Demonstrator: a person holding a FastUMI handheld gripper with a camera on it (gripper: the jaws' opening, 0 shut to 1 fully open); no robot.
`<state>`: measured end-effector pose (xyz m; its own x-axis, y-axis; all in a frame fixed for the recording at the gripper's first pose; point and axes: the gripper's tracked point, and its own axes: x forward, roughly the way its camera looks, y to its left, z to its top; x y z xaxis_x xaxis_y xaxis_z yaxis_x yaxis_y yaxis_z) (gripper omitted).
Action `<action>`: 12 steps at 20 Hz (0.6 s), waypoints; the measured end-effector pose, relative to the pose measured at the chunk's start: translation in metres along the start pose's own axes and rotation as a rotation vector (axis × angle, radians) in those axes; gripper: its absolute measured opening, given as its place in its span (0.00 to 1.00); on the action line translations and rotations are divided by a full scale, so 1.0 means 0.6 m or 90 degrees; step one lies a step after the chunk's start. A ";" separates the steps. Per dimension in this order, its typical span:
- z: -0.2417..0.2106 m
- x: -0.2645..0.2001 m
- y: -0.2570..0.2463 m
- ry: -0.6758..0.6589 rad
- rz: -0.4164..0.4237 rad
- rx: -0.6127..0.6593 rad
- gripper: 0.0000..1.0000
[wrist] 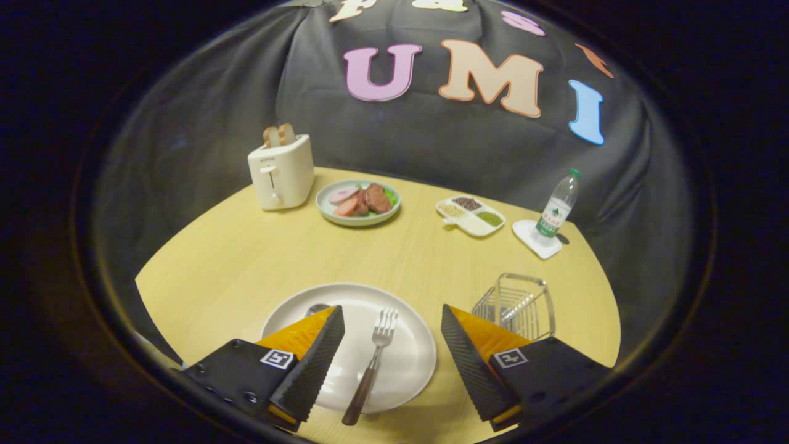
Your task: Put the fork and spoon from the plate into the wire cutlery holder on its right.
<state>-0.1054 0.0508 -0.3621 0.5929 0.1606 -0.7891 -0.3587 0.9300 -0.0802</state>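
The tongs [392, 327] are hovering low over a round wooden table [246, 259], with their two fingers spread wide apart and gripping nothing. Between the fingers, a white plate [407, 364] is sitting on the table. A fork [373, 361] with a dark brown handle is lying on the plate in the gap between the fingers, a little nearer the left finger than the right, its prongs pointing away from the tongs and its handle end reaching past the near rim of the plate. The bowl of a spoon [316, 308] is peeking out just beyond the tip of the left finger, which is covering the rest of it. Just beyond the right finger, a wire cutlery holder [516, 305] is standing upright on the table beside the plate.

Farther ahead, well beyond the fingers, a white toaster [281, 172] with two slices of bread poking out is standing to the left. Next to it, a pale green plate of sliced meat [358, 202] is resting on the table. To the right of that, a small divided dish [471, 215] is holding seeds or beans. Farthest right, a water bottle [558, 208] with a green cap is standing on a white coaster [537, 238].
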 end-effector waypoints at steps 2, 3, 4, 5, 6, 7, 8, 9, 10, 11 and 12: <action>-0.028 0.007 0.002 0.034 0.001 -0.008 1.00; -0.041 0.011 0.004 0.050 0.002 -0.011 1.00; -0.051 0.014 0.006 0.061 0.001 -0.013 1.00; -0.059 0.016 0.007 0.071 0.002 -0.014 1.00; -0.066 0.018 0.007 0.081 0.002 -0.014 1.00; -0.073 0.021 0.008 0.090 0.003 -0.013 1.00; -0.078 0.023 0.010 0.099 0.005 -0.011 1.00; -0.086 0.024 0.011 0.108 0.006 -0.008 1.00; -0.092 0.026 0.013 0.118 0.008 -0.006 1.00; -0.101 0.028 0.015 0.129 0.010 -0.005 1.00; -0.109 0.030 0.016 0.141 0.012 -0.004 1.00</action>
<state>-0.1455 0.0409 -0.4168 0.4130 0.1004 -0.9052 -0.3726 0.9255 -0.0673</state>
